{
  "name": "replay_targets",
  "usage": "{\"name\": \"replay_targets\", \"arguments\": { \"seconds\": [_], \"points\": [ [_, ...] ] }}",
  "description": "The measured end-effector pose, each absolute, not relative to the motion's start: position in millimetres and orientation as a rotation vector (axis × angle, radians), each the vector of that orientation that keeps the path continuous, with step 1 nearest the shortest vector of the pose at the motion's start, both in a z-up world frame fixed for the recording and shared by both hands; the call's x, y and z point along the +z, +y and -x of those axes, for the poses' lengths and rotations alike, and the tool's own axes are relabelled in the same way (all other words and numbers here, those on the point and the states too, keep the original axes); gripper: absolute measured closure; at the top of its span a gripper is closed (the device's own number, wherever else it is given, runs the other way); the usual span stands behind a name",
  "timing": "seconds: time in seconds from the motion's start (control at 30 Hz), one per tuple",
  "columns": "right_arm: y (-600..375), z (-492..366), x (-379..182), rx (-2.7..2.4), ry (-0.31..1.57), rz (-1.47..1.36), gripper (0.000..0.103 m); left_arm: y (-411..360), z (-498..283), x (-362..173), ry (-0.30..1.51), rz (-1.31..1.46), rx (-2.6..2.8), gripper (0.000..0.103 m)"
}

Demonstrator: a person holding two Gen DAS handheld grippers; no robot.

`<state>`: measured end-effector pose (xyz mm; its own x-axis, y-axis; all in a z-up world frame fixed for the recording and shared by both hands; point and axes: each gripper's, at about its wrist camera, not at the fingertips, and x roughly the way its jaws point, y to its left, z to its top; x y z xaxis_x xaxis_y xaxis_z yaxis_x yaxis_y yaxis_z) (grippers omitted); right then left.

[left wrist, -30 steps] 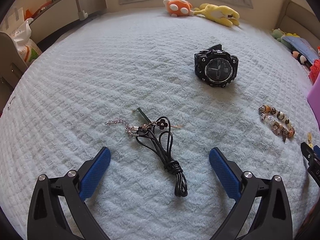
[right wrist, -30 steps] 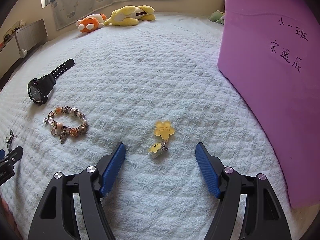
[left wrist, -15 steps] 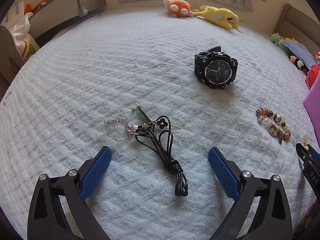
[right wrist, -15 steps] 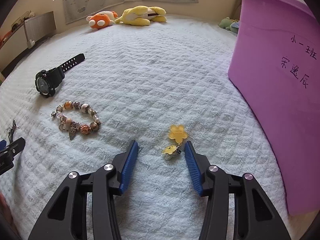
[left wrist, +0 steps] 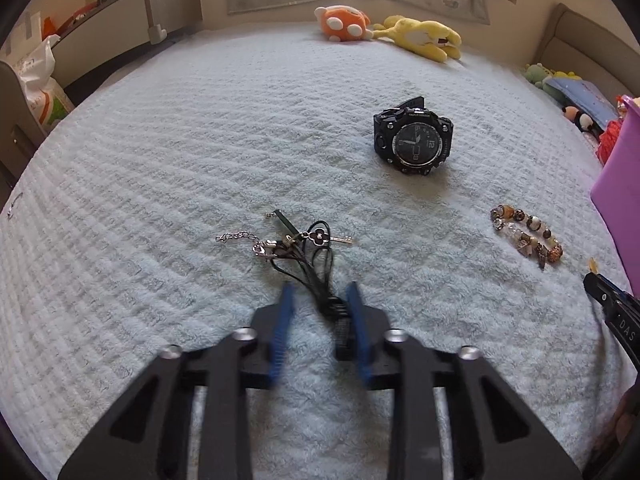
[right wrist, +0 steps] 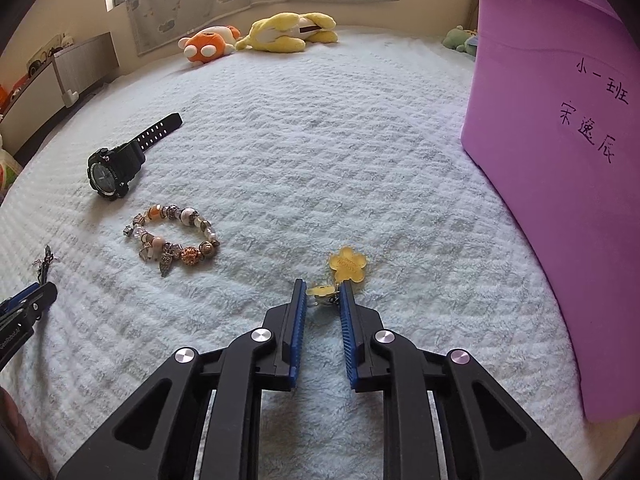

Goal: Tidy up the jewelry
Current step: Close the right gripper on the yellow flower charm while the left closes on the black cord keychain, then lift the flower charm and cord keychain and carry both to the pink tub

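Both tongs had just been closing on their targets. The left tongs [left wrist: 318,292], wide apart a second earlier, had drawn in around the black cord necklace [left wrist: 320,264]; their blue pads [left wrist: 285,312] were blurred, a narrow gap showed between them, and the knotted end of the cord lay in that gap, seemingly touched by the right-hand pad alone, so the grip looked about to form rather than formed. The necklace's flower charm, small key and silver chain trailed beyond the tips on the bed [left wrist: 200,152].

The right tongs [right wrist: 323,294] had likewise narrowed from a wide stance, and the pads [right wrist: 347,304] now stood close on either side of the small yellow clip of the yellow flower charm [right wrist: 347,264]. The clip sat between the tips, one pad touching it, though a firm pinch could not be confirmed.

Nothing had left the pale quilted bedspread: both pieces lay where they had lain before, so the change was in the tongs alone. It suggested two pickups beginning at once.

Beyond them, the beaded bracelet [right wrist: 172,236] lay between the two tools and the black watch [left wrist: 412,142] farther back, both untouched. The purple bin [right wrist: 560,160] stood at the right, close to the charm, the likely place for the jewelry. Plush toys sat at the far edge.
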<state>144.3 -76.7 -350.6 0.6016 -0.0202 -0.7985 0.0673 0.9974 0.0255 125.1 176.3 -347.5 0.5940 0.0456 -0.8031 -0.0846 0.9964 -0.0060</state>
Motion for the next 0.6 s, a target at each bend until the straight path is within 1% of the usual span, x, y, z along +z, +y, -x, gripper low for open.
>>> {"name": "replay_targets", "arguments": {
  "seconds": [0.3, 0.6],
  "points": [
    [-77, -131, -344, -0.030, 0.947, -0.083, 0.086, 180, -116, -328, 0.916, 0.051, 0.042, 0.092],
    [-67, -110, -321, -0.001, 0.984, -0.111, 0.086, 176, -102, -304, 0.965, 0.058, -0.049, 0.092]
  ]
}}
